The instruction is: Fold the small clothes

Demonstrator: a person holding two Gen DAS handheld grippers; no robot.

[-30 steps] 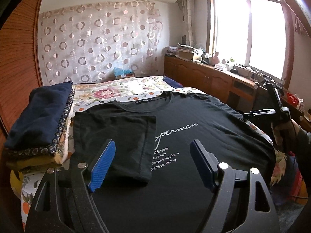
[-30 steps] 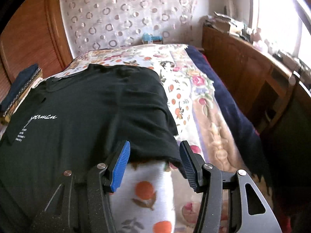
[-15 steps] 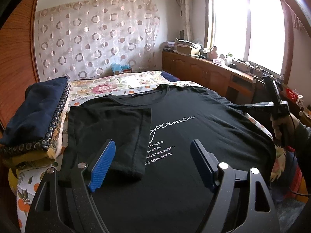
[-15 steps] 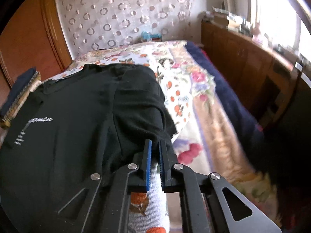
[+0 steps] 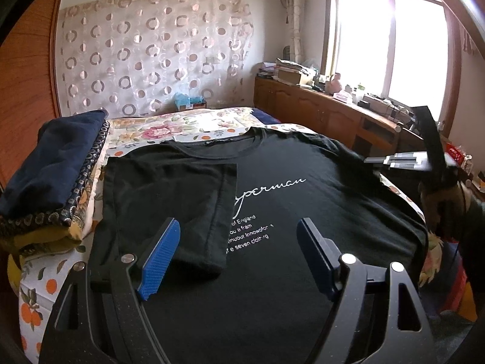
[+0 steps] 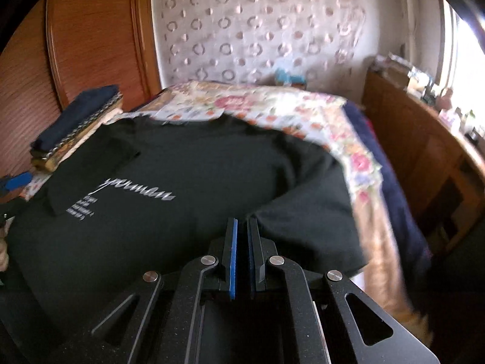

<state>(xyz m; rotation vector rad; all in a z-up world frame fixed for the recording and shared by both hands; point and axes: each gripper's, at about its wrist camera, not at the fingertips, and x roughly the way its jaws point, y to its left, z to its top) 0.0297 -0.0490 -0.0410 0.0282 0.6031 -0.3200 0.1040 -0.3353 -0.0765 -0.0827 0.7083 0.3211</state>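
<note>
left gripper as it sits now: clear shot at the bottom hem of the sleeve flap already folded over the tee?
Probably yes. The left gripper is open, holds nothing and points down at the black T-shirt. The folded sleeve flap ends just ahead of its left finger, with nothing lying on it.

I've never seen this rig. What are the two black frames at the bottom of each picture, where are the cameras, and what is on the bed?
Each frame is a hand-held gripper; a person carries one in each hand, with a camera looking along its fingers. The left gripper hangs open over a black T-shirt spread on a flowered bedspread, one side already folded in. The right gripper is shut, pinching that shirt's other side edge. A pile of folded clothes sits beside the shirt. The right gripper also shows at the edge of the left view.
</note>
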